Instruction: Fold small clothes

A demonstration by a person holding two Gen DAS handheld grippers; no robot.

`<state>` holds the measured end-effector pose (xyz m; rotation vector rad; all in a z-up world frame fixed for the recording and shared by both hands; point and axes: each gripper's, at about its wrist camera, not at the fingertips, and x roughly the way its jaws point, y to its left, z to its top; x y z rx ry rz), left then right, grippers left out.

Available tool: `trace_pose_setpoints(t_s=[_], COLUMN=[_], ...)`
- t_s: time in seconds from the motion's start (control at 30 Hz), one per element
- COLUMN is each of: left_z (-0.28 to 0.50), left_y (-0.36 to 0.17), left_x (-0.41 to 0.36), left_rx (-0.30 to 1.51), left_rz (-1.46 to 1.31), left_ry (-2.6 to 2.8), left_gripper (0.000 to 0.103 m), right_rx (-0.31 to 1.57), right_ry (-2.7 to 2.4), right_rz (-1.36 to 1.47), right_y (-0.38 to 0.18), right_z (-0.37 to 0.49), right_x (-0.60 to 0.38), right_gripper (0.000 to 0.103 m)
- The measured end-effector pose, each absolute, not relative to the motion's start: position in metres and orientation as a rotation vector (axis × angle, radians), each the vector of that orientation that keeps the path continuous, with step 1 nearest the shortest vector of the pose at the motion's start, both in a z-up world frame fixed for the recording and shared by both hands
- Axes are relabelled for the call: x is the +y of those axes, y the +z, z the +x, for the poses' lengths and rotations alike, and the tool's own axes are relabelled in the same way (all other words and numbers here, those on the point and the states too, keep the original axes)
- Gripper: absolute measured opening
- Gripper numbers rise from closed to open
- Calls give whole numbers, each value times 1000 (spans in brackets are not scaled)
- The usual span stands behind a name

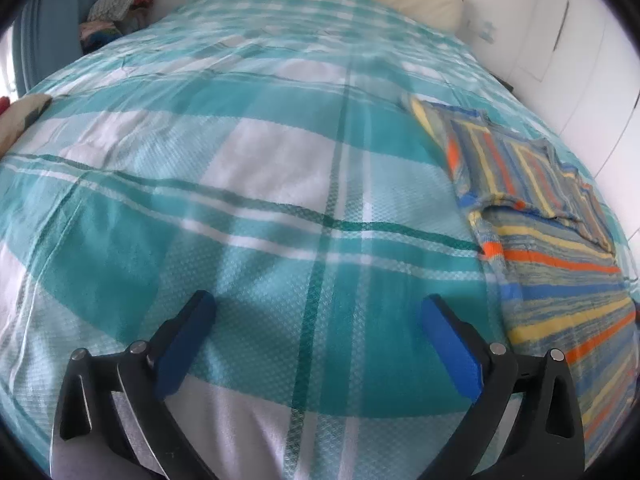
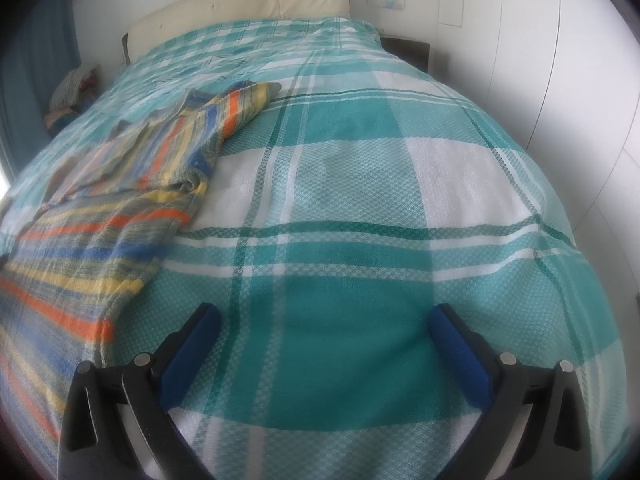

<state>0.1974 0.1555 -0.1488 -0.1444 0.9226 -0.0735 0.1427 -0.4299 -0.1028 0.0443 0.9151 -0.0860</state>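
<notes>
A small striped garment (image 1: 552,240) in blue, yellow, orange and grey lies partly folded on the teal and white checked bedspread (image 1: 248,184). It fills the right side of the left wrist view and the left side of the right wrist view, where the same garment (image 2: 104,208) shows a sleeve laid across its body. My left gripper (image 1: 316,312) hangs open over bare bedspread, left of the garment, with nothing between its blue pads. My right gripper (image 2: 324,320) is open too, over bare bedspread to the right of the garment.
A cream padded headboard (image 2: 256,4) runs along the far end of the bed. White wardrobe doors (image 2: 560,80) stand on the right. A heap of clothes (image 1: 116,8) lies by a blue curtain at the far left.
</notes>
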Motion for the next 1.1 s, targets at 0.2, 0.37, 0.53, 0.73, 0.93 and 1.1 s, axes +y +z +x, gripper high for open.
trace_pose_setpoints(t_s=[0.2, 0.37, 0.53, 0.73, 0.93, 1.1], left_z=[196, 193, 193, 192, 191, 191], left_y=[-150, -150, -151, -151, -150, -149], left_x=[151, 155, 155, 156, 157, 157], left_rx=[917, 899, 893, 888, 884, 881], left_rz=[-111, -140, -141, -148, -156, -166], left_ry=[-58, -72, -75, -80, -83, -89], left_gripper=[102, 102, 102, 102, 102, 102], right_rx=[915, 730, 566, 537, 573, 600], right_ry=[-102, -211, -351, -449, -515, -557], right_rz=[23, -94, -197, -246, -216, -204], right_y=[-100, -65, -36, -29, -31, -35], right_z=[142, 120, 100, 100, 98, 98], right_x=[-428, -412, -400, -401, -415, -423], right_gripper=[102, 102, 102, 102, 102, 102])
